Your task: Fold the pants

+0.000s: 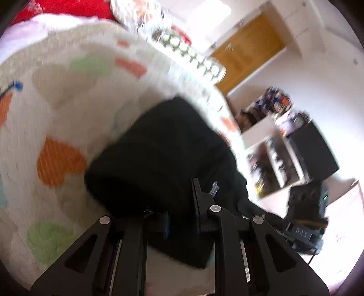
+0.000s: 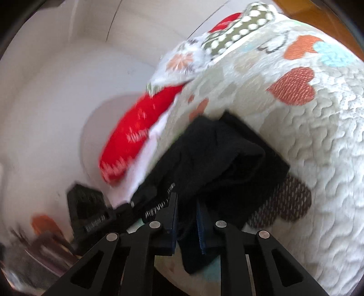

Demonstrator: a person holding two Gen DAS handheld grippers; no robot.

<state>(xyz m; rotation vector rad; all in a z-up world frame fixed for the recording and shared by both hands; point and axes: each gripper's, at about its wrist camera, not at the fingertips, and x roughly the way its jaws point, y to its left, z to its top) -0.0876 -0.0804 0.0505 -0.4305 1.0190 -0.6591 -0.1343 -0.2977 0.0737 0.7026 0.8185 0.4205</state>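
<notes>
The left gripper fills the bottom of the left wrist view, its two black fingers closed on a fold of the black pants. The cloth passes between the fingers and spreads forward and upward as a dark, bunched heap lying on a white quilt patterned with orange, green and beige hearts. A small pale mark shows on the pants just beside the right-hand finger. At the top left, a red pillow sits at the quilt's far edge. To the right, past the bed, stand a wooden door, a white shelf unit crowded with small things, and a black box beside it. The whole view is blurred. In the right wrist view, the right gripper also fills the bottom, its fingers pinching a strip of the pants, with blue pads visible on their inner faces. The cloth hangs a little below the fingers and rises ahead onto the quilt, where it lies in layered folds. The red pillow lies to the left, touching the quilt's edge, with a spotted cushion farther back. The other gripper's black body shows at lower left.
</notes>
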